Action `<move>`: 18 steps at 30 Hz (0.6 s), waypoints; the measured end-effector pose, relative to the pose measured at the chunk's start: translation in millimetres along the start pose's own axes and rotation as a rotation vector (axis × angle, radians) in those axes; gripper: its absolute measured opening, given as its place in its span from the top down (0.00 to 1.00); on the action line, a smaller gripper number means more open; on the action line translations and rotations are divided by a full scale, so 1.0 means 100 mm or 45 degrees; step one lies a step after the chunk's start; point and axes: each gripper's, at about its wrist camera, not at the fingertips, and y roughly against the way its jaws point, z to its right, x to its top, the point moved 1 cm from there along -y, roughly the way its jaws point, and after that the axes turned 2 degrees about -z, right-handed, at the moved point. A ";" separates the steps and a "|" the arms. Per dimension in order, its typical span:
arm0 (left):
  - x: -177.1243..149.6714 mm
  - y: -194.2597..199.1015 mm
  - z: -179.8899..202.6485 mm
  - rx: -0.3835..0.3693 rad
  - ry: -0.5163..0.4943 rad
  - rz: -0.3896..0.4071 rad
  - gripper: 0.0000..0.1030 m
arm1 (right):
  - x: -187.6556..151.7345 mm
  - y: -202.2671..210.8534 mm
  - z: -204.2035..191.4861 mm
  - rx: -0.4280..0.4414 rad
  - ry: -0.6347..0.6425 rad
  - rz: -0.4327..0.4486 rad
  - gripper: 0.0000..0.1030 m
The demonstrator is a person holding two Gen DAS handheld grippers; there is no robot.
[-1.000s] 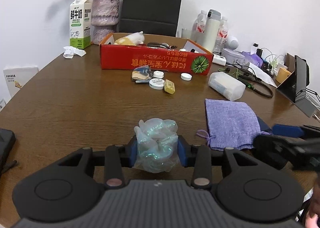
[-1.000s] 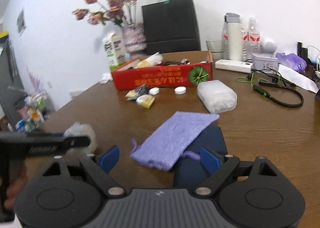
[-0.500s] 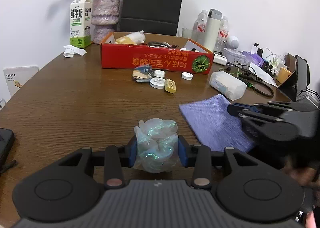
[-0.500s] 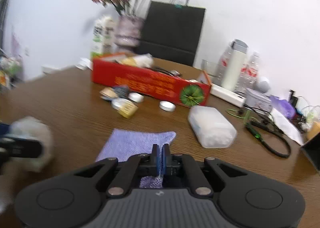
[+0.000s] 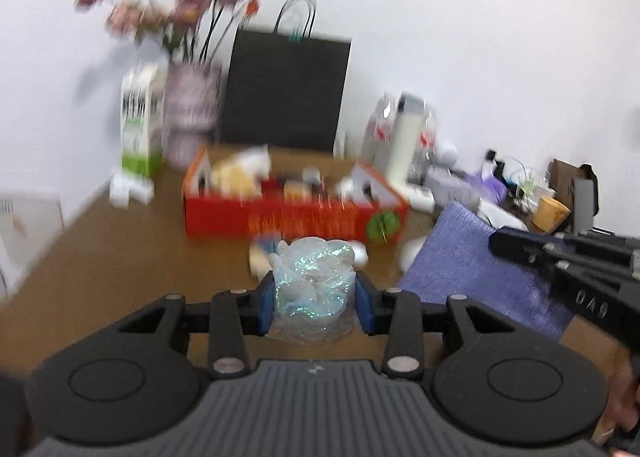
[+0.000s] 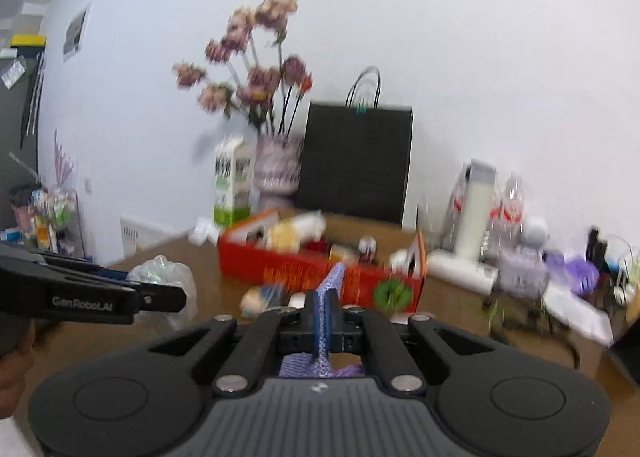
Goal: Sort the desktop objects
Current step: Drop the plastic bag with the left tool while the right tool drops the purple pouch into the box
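Left tongs (image 5: 315, 299) clamped on a crinkled plastic bag (image 5: 312, 281) (shimmery, bulging above the pads). Right tongs (image 6: 328, 311) pinched tight on the purple cloth pouch (image 6: 333, 285), edge-on, long axis running straight ahead. Red box (image 5: 294, 219) dead ahead of both, beyond the bag and pouch, long side facing; left tongs seemingly the nearer. Small bits on the table just short of it, too blurred to name.

Carton (image 5: 141, 129) left of vase (image 5: 192, 109), box (image 5: 292, 213) before them.
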 end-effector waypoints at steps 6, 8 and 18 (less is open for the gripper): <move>0.86 -0.95 -0.20 -0.123 0.046 -0.098 0.62 | 0.74 -1.07 0.45 0.004 -0.076 0.040 0.98; 1.07 -1.40 -0.28 -0.118 0.108 -0.162 0.62 | 0.94 -1.50 0.56 -0.020 -0.101 0.030 0.98; 1.09 -3.13 -0.64 0.087 0.233 -0.492 0.54 | 0.61 -3.65 1.18 -0.190 -0.416 -0.560 0.93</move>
